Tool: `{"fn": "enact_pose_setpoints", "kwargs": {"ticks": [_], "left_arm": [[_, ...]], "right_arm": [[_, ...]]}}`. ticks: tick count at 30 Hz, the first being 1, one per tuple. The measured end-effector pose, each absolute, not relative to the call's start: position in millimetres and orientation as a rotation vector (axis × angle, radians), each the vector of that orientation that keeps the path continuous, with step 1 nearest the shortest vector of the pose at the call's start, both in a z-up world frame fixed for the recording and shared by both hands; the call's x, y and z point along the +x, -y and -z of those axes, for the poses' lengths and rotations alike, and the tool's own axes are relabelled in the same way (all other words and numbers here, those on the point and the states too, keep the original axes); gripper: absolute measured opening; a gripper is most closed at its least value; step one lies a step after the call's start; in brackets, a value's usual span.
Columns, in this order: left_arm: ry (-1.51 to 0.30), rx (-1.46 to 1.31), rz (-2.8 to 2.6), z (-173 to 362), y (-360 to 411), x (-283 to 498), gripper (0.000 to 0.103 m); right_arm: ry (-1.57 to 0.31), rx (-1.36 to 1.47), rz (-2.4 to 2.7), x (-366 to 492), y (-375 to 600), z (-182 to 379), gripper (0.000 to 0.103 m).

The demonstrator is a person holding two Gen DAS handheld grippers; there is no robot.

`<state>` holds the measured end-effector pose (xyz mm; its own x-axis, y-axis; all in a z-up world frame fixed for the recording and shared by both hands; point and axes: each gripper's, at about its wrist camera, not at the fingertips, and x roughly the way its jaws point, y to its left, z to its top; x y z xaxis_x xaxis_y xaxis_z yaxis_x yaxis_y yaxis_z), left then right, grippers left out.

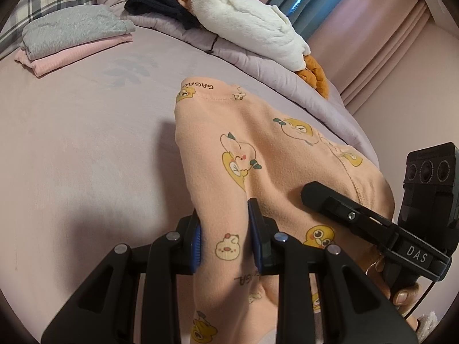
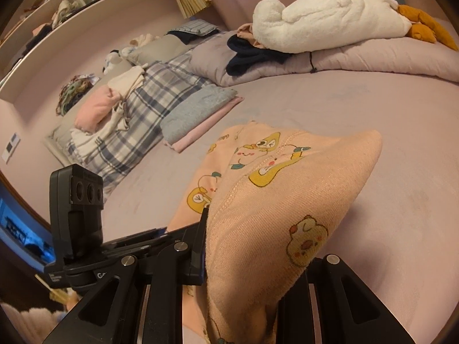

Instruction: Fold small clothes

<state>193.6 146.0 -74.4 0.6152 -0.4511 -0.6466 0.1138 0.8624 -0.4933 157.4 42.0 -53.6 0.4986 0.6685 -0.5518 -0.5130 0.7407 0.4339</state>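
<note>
Both the left gripper (image 1: 225, 226) and right gripper (image 2: 243, 246) are clamped on the near edge of the garment (image 1: 258, 149), which stretches away from them over the bed (image 1: 86, 143).

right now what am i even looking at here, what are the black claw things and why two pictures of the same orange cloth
The black claws are hand-held grasping tools, one in each of a person's hands; no robot is involved. Each tool carries a wide-angle camera looking along its two fingers, so you get one picture per hand. The left tool and the right tool both pinch the same peach cartoon-print cotton garment, lifting it above the lilac bed sheet. Also on the bed: a folded grey-on-pink clothes stack, a white plush goose toy and a dark navy crumpled garment. The black box in the left picture is mounted on the right tool.
</note>
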Motion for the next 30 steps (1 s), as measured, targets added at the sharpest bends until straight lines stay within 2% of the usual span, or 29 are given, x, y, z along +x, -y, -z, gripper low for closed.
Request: {"fn": "enact_pose_setpoints", "kwargs": {"ticks": [17,30], "left_arm": [[-0.852,-0.413,0.312,81,-144,243,0.027],[-0.925,-0.41,0.29,104,-141,263,0.028]], "right_arm": [[-0.739,0.182,-0.7,195,-48,54,0.026],[-0.825,0.234,-0.673,222,-37,82,0.026]]}}
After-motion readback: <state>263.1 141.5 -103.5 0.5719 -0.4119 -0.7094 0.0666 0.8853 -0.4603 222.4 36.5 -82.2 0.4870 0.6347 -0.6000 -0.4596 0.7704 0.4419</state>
